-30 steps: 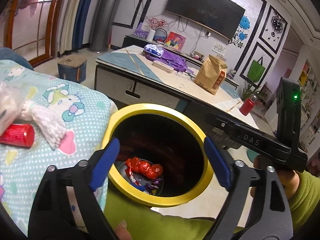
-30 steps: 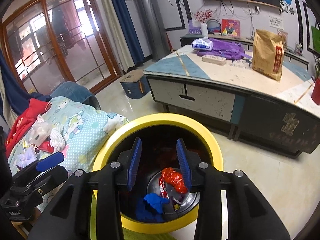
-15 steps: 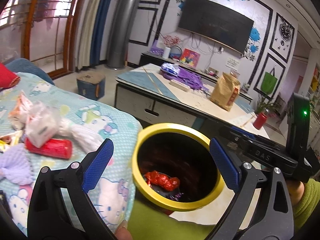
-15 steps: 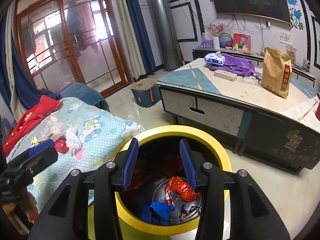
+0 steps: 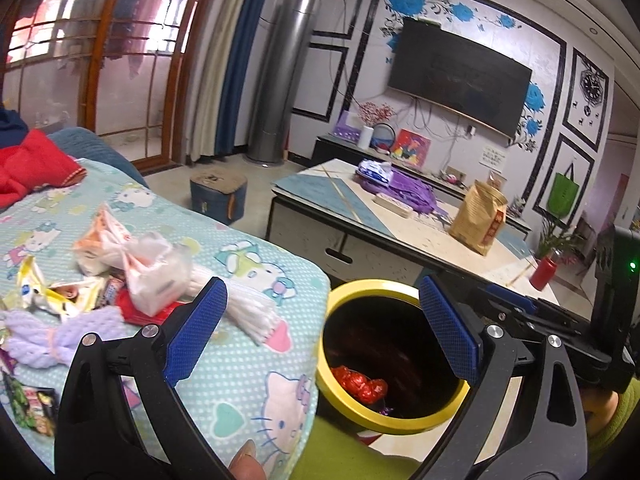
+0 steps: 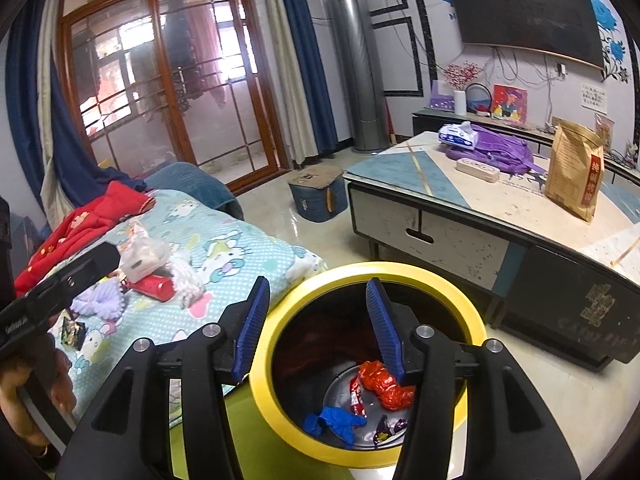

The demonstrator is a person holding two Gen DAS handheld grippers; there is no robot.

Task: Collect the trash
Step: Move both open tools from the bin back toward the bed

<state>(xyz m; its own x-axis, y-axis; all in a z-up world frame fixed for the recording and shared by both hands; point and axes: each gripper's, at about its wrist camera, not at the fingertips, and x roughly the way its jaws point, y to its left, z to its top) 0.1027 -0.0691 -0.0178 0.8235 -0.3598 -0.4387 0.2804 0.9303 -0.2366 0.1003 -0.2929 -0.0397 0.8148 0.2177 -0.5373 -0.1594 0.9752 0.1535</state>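
Inside the yellow-rimmed bin (image 5: 394, 426), the left wrist view showed only part of the red wrapper (image 5: 360, 385); the near rim hid everything below it. Beside the bin on the bed, the red can (image 5: 138, 312) lay mostly covered by a clear plastic bag (image 5: 154, 270). The left edge cut off the dark snack packet (image 5: 30, 404). Print on the paper bag (image 6: 576, 168) was too small to read.

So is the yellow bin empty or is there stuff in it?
Not empty. The yellow bin has a crumpled red wrapper, something blue and small candy wrappers at the bottom.
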